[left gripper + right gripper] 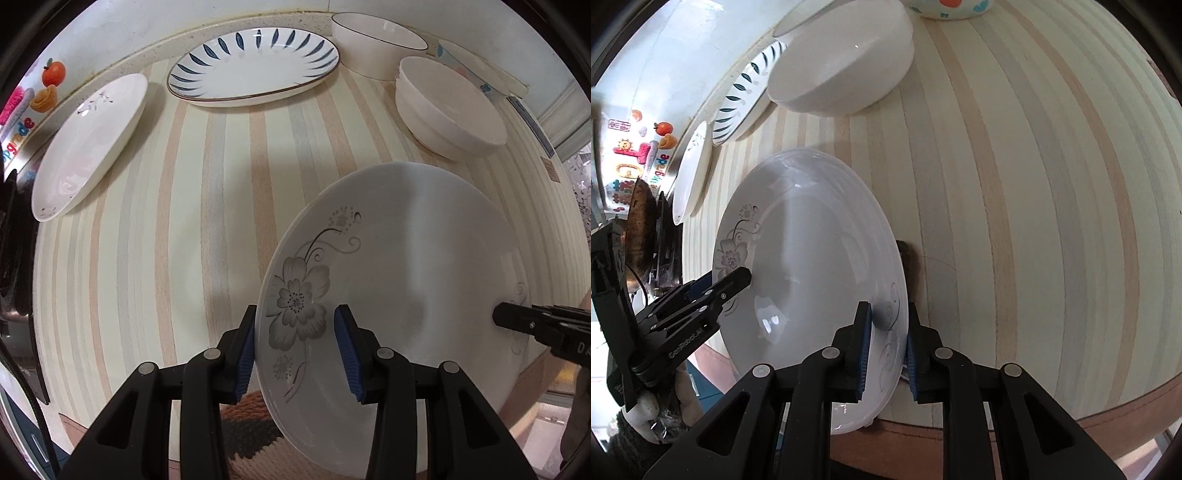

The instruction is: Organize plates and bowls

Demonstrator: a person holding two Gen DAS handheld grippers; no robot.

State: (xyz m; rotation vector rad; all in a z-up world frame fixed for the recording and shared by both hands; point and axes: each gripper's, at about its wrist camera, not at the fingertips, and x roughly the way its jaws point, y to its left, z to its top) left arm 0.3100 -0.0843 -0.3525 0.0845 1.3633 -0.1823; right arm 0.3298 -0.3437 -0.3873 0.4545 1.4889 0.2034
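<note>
We are holding the flowered plate [399, 280] over the striped worktop's [207, 229] near edge, the left hand-held gripper [295, 354] straddling its rim loosely, the right hand-held gripper [888, 354] pinching the opposite rim. We are judging both should clamp evenly before carrying it toward the other plates. A wall sticker [659, 168] reads "Upgrade".

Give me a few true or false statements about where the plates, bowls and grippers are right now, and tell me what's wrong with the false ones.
1. Both grippers straddle the flowered plate. True: left gripper, right gripper.
2. The blue-leaf plate is stacked on the flowered plate. False: it lies apart, by the wall.
3. Two white bowls sit nested together. True.
4. The striped table holds only one plate. False: several plates lie on it.
</note>
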